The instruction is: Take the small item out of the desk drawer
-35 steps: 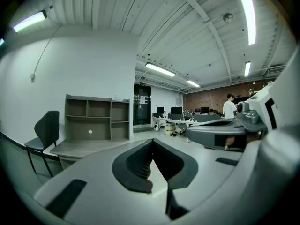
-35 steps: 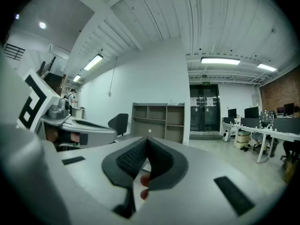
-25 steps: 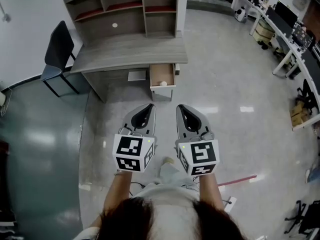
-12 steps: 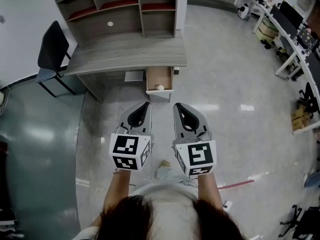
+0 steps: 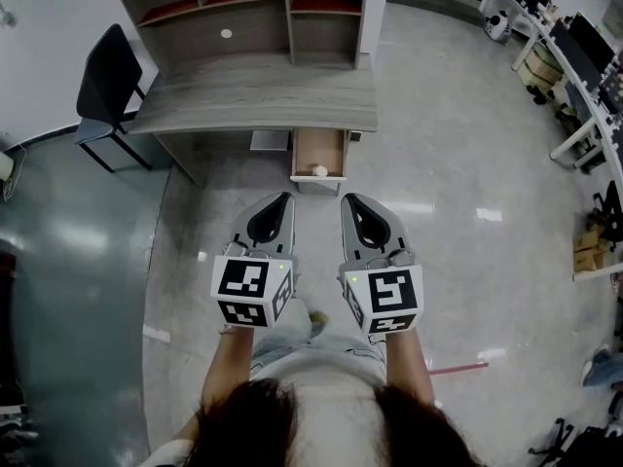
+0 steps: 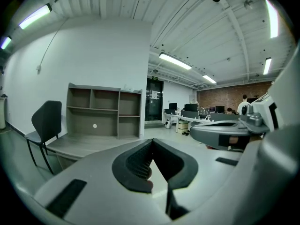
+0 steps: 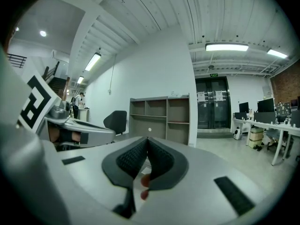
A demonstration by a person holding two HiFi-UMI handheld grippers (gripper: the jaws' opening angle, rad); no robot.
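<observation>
Small pale item in open drawer, too small to identify, drawer's rear hidden under desk top, shelf unit cropped by head view's upper edge, white dot on its back panel unreadable, person's hair cut off at bottom edge.

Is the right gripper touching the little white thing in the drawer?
Apart. The head view shows floor between the right gripper and the open drawer holding the small white item.
</observation>
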